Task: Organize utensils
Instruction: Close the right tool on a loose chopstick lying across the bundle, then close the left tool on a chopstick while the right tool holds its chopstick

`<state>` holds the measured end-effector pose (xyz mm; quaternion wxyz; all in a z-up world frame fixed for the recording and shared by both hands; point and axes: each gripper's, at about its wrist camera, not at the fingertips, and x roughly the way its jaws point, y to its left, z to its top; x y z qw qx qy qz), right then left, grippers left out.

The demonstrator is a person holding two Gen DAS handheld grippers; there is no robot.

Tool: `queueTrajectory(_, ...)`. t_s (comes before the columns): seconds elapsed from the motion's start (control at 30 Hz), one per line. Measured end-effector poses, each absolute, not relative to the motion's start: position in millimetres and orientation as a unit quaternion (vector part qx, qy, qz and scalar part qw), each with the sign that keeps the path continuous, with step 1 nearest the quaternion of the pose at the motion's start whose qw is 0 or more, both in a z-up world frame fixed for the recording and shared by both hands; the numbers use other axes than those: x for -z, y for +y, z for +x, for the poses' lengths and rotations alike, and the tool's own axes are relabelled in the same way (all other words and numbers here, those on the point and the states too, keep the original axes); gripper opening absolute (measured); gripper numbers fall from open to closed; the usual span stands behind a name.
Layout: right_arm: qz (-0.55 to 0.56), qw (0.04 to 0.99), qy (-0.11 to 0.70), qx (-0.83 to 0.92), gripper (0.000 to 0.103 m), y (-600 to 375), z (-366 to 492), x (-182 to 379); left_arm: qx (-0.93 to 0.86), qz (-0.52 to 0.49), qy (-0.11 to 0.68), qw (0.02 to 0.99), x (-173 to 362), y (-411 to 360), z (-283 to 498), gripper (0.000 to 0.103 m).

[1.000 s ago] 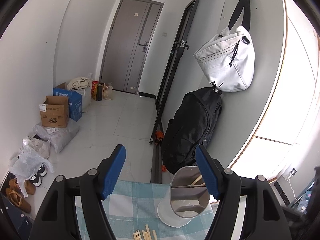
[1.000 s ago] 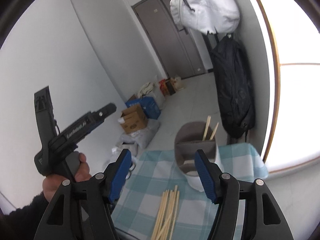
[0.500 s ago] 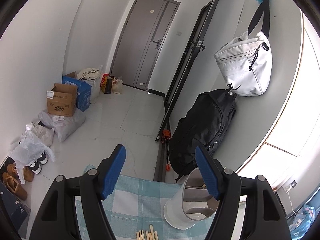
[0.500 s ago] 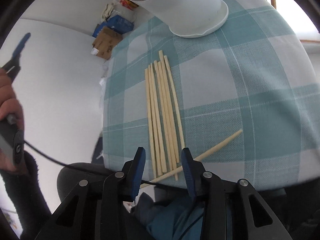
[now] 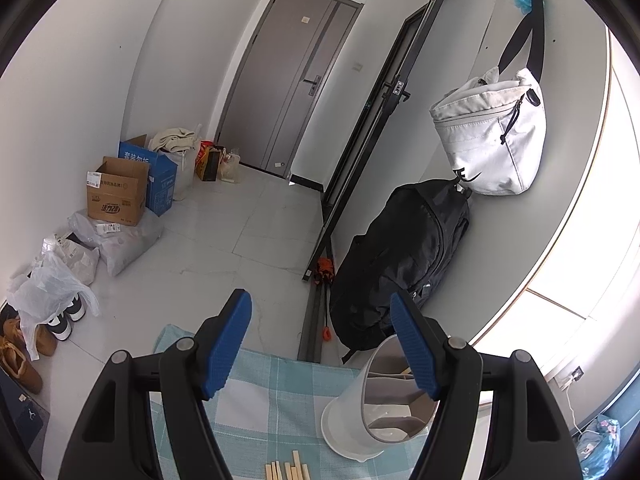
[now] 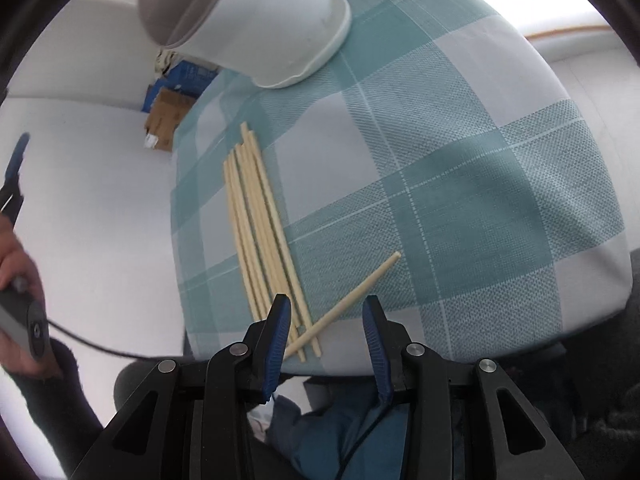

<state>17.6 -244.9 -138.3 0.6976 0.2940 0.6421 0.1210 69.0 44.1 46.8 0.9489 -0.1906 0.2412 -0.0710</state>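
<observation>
Most chopsticks (image 6: 262, 236) lie on the checked cloth (image 6: 460, 184); few stand in the holder (image 6: 256, 28). The right gripper (image 6: 326, 324), half-spread after narrowing, pinches nothing. The left gripper (image 5: 320, 340) hangs spread, empty.

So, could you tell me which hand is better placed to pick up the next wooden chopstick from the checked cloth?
The right. Its claw points down at the pale wooden chopsticks, jaws apart around the angled stray one. The left claw faces the room, with only the stick ends and the white plastic holder below it.
</observation>
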Motion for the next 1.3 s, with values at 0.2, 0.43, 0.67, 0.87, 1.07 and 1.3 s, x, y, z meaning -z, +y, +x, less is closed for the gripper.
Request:
queueTrajectory(0.2,0.241,0.712,0.654,-0.084,0.034,-230,34,135,0.072,-0.186,0.243,0.949,-45,46,69,0.068)
queueTrajectory(0.43,0.208,0.741,0.634,-0.07,0.013,-231,39,138,0.059,-0.187,0.255,0.947,-40,57,65,0.068)
queueTrajectory(0.67,0.267,0.751,0.596,-0.099,0.009,-239,40,135,0.028,-0.153,0.318,0.935,-30,69,61,0.068)
queueTrajectory(0.87,0.261,0.788,0.546,-0.117,0.004,-243,53,105,0.01,-0.088,0.404,0.91,4,67,49,0.068)
queueTrajectory(1.07,0.259,0.801,0.525,-0.128,0.004,-248,63,98,0.014,-0.092,0.497,0.863,56,57,46,0.068)
queueTrajectory(1.3,0.269,0.826,0.466,-0.167,0.004,-262,67,60,0.021,-0.046,0.558,0.828,101,19,52,0.068)
